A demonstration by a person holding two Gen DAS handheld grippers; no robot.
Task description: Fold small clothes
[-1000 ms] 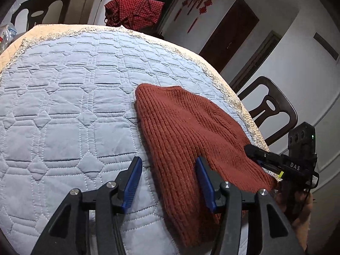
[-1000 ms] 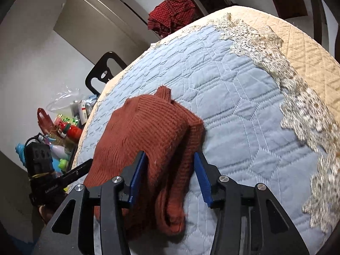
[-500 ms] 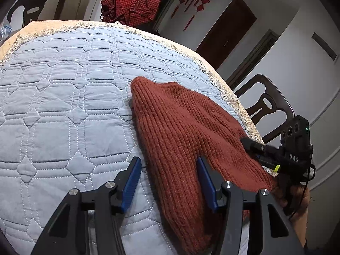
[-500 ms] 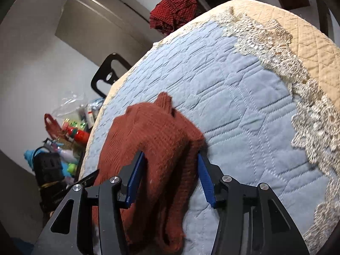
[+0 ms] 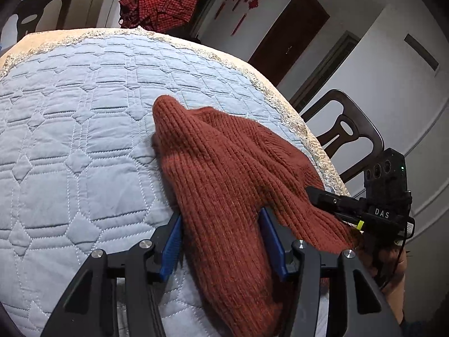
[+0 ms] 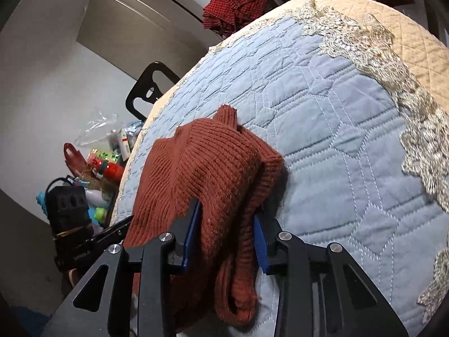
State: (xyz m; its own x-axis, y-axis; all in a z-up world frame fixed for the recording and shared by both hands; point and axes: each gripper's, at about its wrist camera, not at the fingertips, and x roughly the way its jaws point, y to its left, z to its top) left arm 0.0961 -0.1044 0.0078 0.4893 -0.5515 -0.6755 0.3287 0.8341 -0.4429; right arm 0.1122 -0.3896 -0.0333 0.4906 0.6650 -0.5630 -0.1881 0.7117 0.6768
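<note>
In the left wrist view, a pale blue quilted cover (image 5: pixel 73 146) fills the left and middle of the frame, with a lace edge and a beige border running along its top. At the upper left a dark chair back shows behind the table, and a red checked cloth (image 5: pixel 157 8) lies heaped at the top centre, beyond the far edge. A rust-red knitted sweater (image 5: pixel 224 174) lies on the cover from the centre down to the lower right, bunched and partly lifted. The left gripper (image 5: pixel 221 241) sits at the bottom centre with its blue pads set apart on either side of a fold of the sweater; the knit fills the gap and both pads touch it. At the right edge another dark chair (image 5: pixel 345 132) stands by the wall, and below it the right gripper (image 5: pixel 331 199) reaches into the sweater's right edge.

In the right wrist view, a clutter of bottles and bags (image 6: pixel 103 163) sits at the left, with the left gripper's black body below it. The sweater (image 6: pixel 213 168) is humped in the centre. The right gripper (image 6: pixel 227 236), bottom centre, is closing its jaws, pads pressing a thick bundle of knit that hangs below them. The cover (image 6: pixel 350 140) spreads to the right.
</note>
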